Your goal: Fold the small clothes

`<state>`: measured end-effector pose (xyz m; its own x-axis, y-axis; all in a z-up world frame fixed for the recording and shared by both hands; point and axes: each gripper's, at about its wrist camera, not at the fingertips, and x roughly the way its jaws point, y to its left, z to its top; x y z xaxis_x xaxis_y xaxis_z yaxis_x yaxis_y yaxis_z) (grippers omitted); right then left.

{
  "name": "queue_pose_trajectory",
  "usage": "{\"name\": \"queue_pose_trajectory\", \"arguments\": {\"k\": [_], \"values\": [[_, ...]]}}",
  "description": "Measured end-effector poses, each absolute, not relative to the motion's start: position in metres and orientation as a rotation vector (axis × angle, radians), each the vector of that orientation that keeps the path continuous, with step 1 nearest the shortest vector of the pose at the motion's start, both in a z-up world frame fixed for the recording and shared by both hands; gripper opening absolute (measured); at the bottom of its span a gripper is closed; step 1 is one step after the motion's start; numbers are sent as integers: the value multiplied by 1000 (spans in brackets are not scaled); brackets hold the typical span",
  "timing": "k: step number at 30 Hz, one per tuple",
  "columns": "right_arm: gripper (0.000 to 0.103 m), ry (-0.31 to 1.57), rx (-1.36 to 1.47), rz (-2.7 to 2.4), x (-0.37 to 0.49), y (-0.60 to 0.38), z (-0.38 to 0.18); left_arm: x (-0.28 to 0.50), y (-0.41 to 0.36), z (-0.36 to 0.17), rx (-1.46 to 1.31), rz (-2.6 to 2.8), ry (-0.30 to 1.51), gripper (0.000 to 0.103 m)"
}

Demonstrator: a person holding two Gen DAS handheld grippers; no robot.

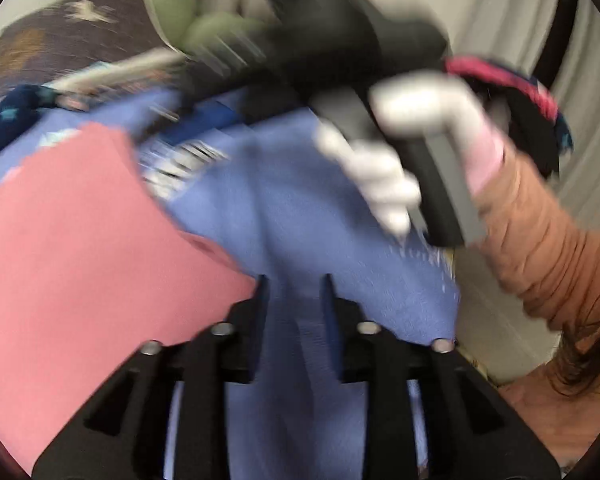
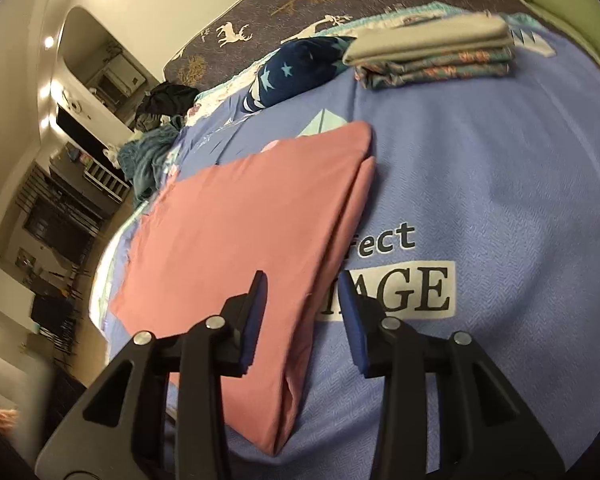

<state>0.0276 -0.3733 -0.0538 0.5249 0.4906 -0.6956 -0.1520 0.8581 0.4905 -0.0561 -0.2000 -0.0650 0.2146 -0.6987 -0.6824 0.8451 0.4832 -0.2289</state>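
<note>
both hand-held grippers, left (image 1: 294,280) and right (image 2: 302,276), hang open, empty, above the folded pink garment (image 2: 236,240).

Left gripper (image 1: 294,280): black plastic frame with triangular cut-outs, four round silver screw heads across the knuckles, two narrow fingers with dark blue pads.

Right gripper (image 2: 302,280): same build, black frame, silver screws, blue pads (image 2: 350,320). From the left wrist view its black body shows a small green light on top.

Hand (image 1: 396,160): white glove, pink cuff.

Sleeve (image 1: 540,240): tan, ribbed, bunched.
</note>
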Motion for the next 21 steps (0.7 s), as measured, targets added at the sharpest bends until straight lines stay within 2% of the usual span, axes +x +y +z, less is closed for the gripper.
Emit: {"name": "queue_pose_trajectory", "arguments": {"k": [4,6,12,15,21], "values": [[41,939,287,371,23,-352,-40,-42,-109,-43,49,-854,730,42],[46,918,232,407,21,-326,-29,-34,-48,-44,-60,-692,726,48],[51,868,1,562,10,-215,-21,-42,124,-64,-322,-289,716,48],[52,839,-145,671,-4,-146,-25,-58,166,-70,-370,-229,705,48],[57,713,-493,806,-48,-25,-42,-60,197,-82,-418,-193,686,48]]}}
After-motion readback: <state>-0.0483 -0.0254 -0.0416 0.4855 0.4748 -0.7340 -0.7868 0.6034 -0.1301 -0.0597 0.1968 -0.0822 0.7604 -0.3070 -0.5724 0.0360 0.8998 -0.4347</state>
